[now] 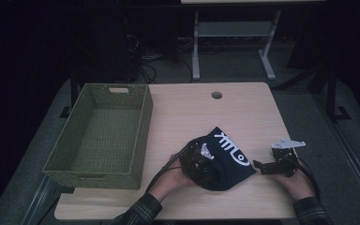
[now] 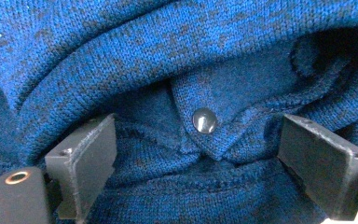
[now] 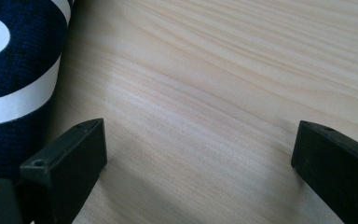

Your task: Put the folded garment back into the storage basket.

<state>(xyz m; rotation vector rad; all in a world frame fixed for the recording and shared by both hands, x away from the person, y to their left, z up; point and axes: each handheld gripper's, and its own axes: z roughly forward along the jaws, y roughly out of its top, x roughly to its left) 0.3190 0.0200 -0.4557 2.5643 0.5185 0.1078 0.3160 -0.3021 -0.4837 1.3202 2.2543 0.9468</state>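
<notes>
A dark navy knit garment (image 1: 229,157) with a white fish print lies bunched on the wooden table (image 1: 192,112), near its front edge. My left gripper (image 1: 201,164) rests on the garment's left part. In the left gripper view the jaws of the left gripper (image 2: 198,140) stand wide apart, open, pressed against blue knit folds (image 2: 168,56) around a dark snap button (image 2: 204,120). My right gripper (image 1: 260,166) is just right of the garment, pointing toward it. In the right gripper view it (image 3: 200,140) is open over bare wood (image 3: 214,70), with the garment's printed edge (image 3: 14,70) beside its left jaw.
A green woven basket (image 1: 143,136) stands empty on the table's left side. A cable hole (image 1: 216,95) sits near the far edge. Beyond the table are another desk's white legs (image 1: 196,47) and cables on the dark floor.
</notes>
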